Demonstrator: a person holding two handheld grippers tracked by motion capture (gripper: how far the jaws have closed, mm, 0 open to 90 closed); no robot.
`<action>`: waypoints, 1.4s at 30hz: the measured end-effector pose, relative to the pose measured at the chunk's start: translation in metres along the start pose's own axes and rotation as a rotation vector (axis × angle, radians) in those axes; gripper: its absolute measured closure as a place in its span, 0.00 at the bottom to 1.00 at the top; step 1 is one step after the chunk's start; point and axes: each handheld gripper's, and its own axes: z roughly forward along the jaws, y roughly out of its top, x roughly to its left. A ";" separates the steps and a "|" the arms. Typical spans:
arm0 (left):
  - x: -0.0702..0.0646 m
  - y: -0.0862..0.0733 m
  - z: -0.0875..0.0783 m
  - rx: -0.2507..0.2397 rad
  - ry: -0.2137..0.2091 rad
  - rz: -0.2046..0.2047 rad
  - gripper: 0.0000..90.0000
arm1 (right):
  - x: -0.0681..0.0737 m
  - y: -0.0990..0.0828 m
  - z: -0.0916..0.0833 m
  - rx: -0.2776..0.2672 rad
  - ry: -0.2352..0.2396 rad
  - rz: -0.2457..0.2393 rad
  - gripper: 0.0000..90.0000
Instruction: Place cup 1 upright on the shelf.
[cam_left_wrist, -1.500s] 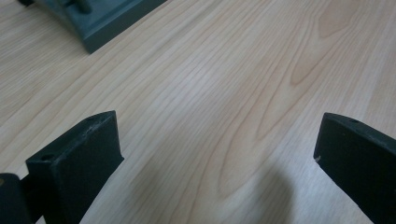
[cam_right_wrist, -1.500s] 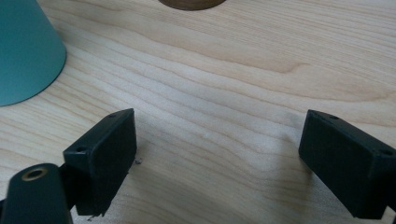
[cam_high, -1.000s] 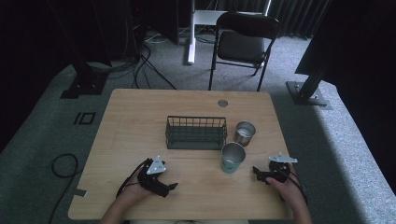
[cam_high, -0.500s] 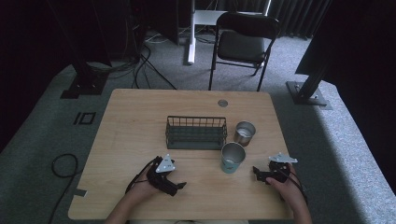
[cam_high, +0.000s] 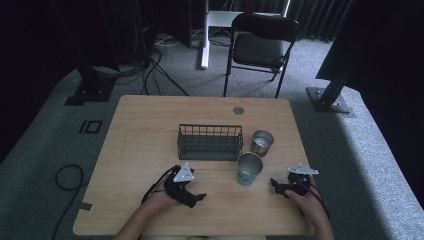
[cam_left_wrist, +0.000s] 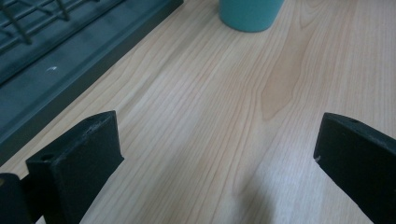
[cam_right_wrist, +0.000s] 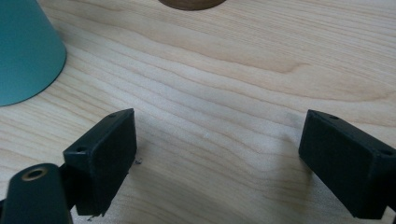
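Low on the near side of the bench (cam_high: 150, 130), left hand-held gripper (cam_high: 199, 197), jaws wide apart over bare wood, nothing between them. Pointing toward the teal cup (cam_high: 249, 168), up ahead in the left gripper view and well clear of the jaws. Dark wire basket (cam_high: 210, 141) just off to that gripper's left, its base edge running along the wood.

Over on the right, right hand-held gripper (cam_high: 275, 184), also spread open, also gripping nothing but air. Resting near the bench's front right, teal cup close ahead and to the left in the right gripper view, not touching either jaw. Something round and brown at the top edge of that view, probably the foot of the steel cup (cam_high: 261, 142), too cropped to be sure.

Teal cup upright, just in front of the basket's right end. Steel cup behind it, beside the basket's right end. Small round grommet (cam_high: 238, 110) near the far edge. Black folding chair (cam_high: 260, 47) beyond the bench.
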 end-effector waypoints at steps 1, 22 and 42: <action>0.000 0.001 0.001 0.000 -0.002 0.004 0.01 | 0.000 0.000 0.000 0.000 0.000 0.000 0.12; -0.005 0.034 0.021 -0.032 -0.053 0.062 0.01 | 0.000 0.000 0.000 0.000 0.000 0.001 0.12; -0.013 0.060 0.042 -0.095 -0.076 0.091 0.03 | 0.000 0.000 0.000 0.000 0.001 0.001 0.12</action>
